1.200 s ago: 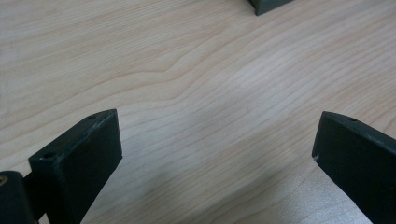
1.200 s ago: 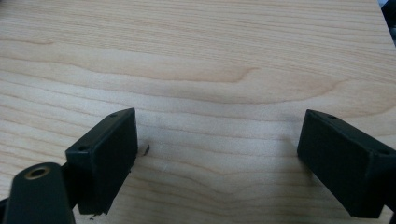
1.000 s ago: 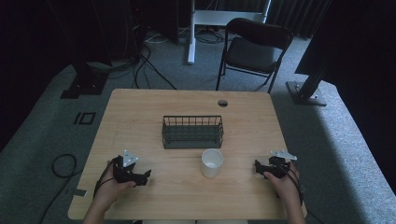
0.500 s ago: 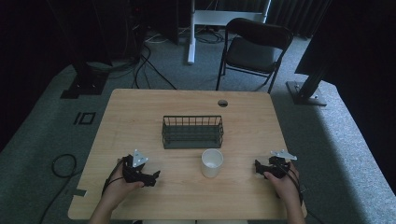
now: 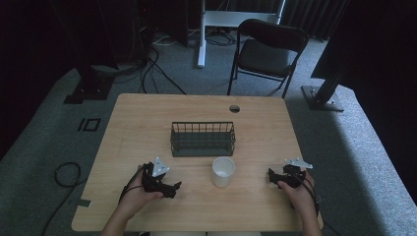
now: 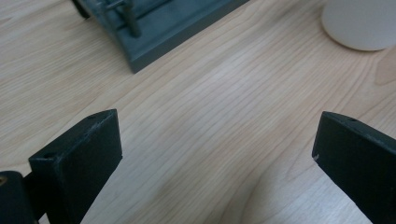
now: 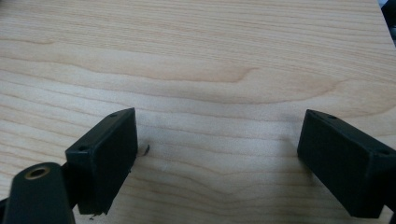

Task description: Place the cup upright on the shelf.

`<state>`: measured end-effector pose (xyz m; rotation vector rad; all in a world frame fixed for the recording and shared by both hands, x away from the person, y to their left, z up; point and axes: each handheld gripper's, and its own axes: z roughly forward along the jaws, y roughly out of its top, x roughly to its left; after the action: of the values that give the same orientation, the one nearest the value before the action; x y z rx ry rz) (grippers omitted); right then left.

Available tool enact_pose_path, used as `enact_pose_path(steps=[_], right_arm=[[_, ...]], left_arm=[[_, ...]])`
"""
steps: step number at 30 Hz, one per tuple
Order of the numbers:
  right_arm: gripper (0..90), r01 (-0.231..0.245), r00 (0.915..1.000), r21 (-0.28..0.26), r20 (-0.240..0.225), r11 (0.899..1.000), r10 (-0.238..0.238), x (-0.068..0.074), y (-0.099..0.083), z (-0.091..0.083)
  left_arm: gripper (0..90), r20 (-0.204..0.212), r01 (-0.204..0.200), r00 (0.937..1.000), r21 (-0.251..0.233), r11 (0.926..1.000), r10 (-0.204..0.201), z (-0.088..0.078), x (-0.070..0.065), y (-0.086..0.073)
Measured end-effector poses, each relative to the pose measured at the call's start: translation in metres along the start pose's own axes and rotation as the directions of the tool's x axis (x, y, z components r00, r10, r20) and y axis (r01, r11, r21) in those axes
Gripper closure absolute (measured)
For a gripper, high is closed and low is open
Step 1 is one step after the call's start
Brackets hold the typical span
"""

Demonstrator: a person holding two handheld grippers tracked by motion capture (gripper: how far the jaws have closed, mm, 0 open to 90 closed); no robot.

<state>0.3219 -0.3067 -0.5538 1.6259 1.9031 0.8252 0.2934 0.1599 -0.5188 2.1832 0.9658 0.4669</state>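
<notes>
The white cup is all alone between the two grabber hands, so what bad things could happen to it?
1. The white cup stands upright and unheld. The left gripper, jaws open, points its way, so a careless push might tip it over.
2. The wire basket sits just behind the cup with only a small gap, so a nudged cup could bump it.
3. The right gripper is open on the cup's other side, so both grippers reaching together might collide.
</notes>
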Motion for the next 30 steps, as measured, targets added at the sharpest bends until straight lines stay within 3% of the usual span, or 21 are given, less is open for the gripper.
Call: enact_pose_path(steps=[5,9,15,19,30], right_arm=[[11.7,0.000,1.0000,0.000,0.000,1.000,0.000,0.000,0.000,0.000],[11.7,0.000,1.0000,0.000,0.000,1.000,0.000,0.000,0.000,0.000],[11.7,0.000,1.0000,0.000,0.000,1.000,0.000,0.000,0.000,0.000],[11.7,0.000,1.0000,0.000,0.000,1.000,0.000,0.000,0.000,0.000],[11.7,0.000,1.0000,0.000,0.000,1.000,0.000,0.000,0.000,0.000]], left_arm=[[2.0,0.021,-0.018,0.9996,-0.012,0.9998,0.018,0.003,-0.008,0.005],[2.0,0.075,-0.026,0.9968,-0.038,0.9989,0.029,0.005,-0.015,0.013],[2.0,0.095,-0.053,0.9939,-0.046,0.9976,0.057,0.008,-0.024,0.021],[2.0,0.117,-0.081,0.9893,-0.058,0.9951,0.087,0.012,-0.032,0.029],[2.0,0.176,-0.108,0.9765,-0.103,0.9888,0.125,0.024,-0.049,0.042]])
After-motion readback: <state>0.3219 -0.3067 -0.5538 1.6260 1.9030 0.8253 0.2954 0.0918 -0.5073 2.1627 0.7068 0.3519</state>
